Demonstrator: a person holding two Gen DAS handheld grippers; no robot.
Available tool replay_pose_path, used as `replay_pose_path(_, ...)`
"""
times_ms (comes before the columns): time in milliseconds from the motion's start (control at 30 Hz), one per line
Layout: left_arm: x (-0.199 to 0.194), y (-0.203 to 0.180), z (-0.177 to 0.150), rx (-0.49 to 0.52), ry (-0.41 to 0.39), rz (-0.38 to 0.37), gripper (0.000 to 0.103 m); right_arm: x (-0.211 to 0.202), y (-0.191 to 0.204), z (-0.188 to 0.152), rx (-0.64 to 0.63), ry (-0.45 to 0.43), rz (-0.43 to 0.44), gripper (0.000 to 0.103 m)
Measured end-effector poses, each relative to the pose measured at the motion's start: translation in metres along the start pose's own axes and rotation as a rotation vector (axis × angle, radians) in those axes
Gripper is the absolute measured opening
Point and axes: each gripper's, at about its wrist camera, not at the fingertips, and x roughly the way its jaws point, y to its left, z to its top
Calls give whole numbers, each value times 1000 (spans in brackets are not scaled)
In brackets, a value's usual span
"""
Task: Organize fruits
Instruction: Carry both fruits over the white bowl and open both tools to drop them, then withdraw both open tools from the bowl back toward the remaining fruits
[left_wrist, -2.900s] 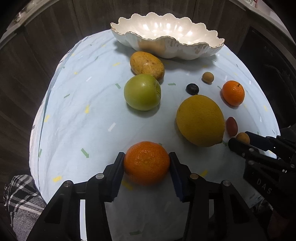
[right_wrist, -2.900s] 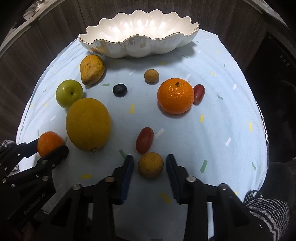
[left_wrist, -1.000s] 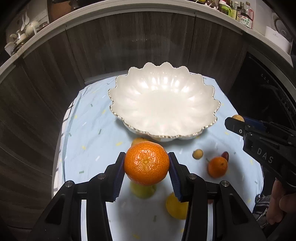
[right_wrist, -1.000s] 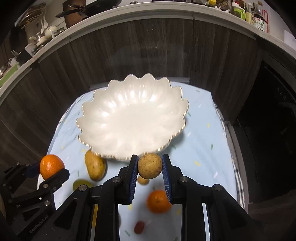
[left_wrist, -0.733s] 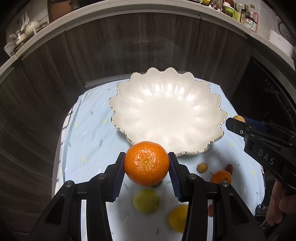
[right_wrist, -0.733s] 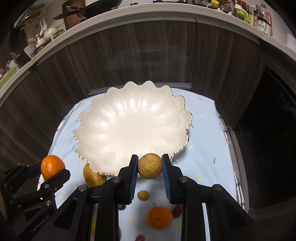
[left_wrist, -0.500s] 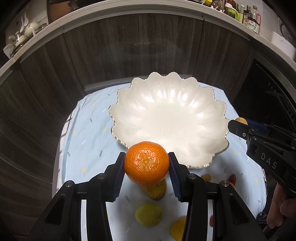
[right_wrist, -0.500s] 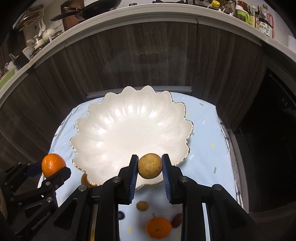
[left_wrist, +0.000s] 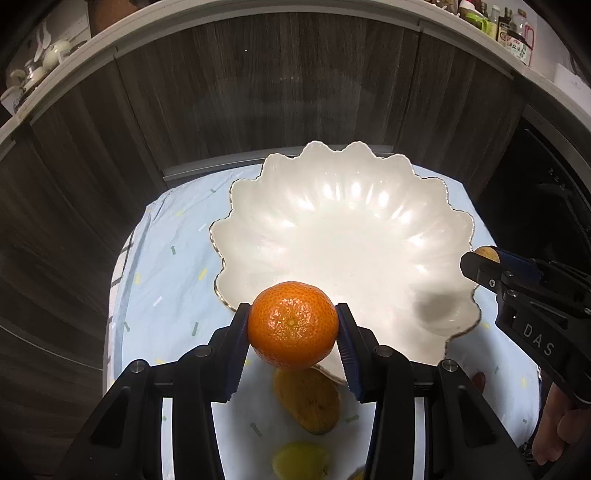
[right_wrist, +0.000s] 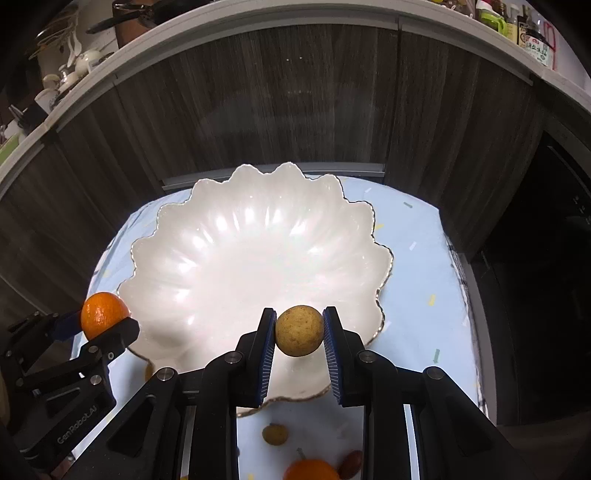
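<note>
The left gripper (left_wrist: 292, 332) clenches a mandarin (left_wrist: 292, 325) over the near rim of the empty bowl (left_wrist: 343, 236); the right gripper (right_wrist: 298, 336) grips a small tan fruit (right_wrist: 298, 335) above the basin, both seemingly poised to drop in.

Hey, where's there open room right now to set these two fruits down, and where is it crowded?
The white scalloped bowl holds nothing yet, so its whole basin inside the gold rim is free. The blue cloth right of the bowl is bare too. It is crowded near the bowl's front edge: a mango, a green fruit, a small tan fruit.
</note>
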Motion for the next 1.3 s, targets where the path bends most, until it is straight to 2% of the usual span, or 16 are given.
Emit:
replay_pose_path(400, 26, 3, 2, -5, 48, 1, 44, 27, 1, 0, 5, 65, 10, 27)
replay_pose_path(667, 31, 3, -2, -7, 89, -7, 46, 30, 2, -1, 4, 83, -1, 28)
replay_pose_path(700, 30, 3, -2, -6, 84, -1, 50, 29, 3, -1, 1, 80, -9, 30)
replay_pose_path(767, 27, 3, -1, -8, 68, 16, 63, 27, 2, 0, 9, 74, -18, 44)
replay_pose_path(833, 23, 4, 0, -12, 58, 20, 66, 24, 0, 1, 17, 63, -29, 53)
replay_pose_path(900, 20, 5, 2, -13, 55, 25, 66, 21, -2, 2, 21, 58, -29, 54)
replay_pose_path(967, 18, 5, 4, -10, 49, 33, 69, 18, -3, 3, 26, 51, -37, 60)
replay_pose_path(1100, 10, 6, 6, -16, 34, 55, 82, 10, -4, 4, 31, 31, -54, 69)
replay_pose_path(1300, -4, 5, 5, -13, 17, 64, 84, -4, -5, 4, 35, 12, -69, 73)
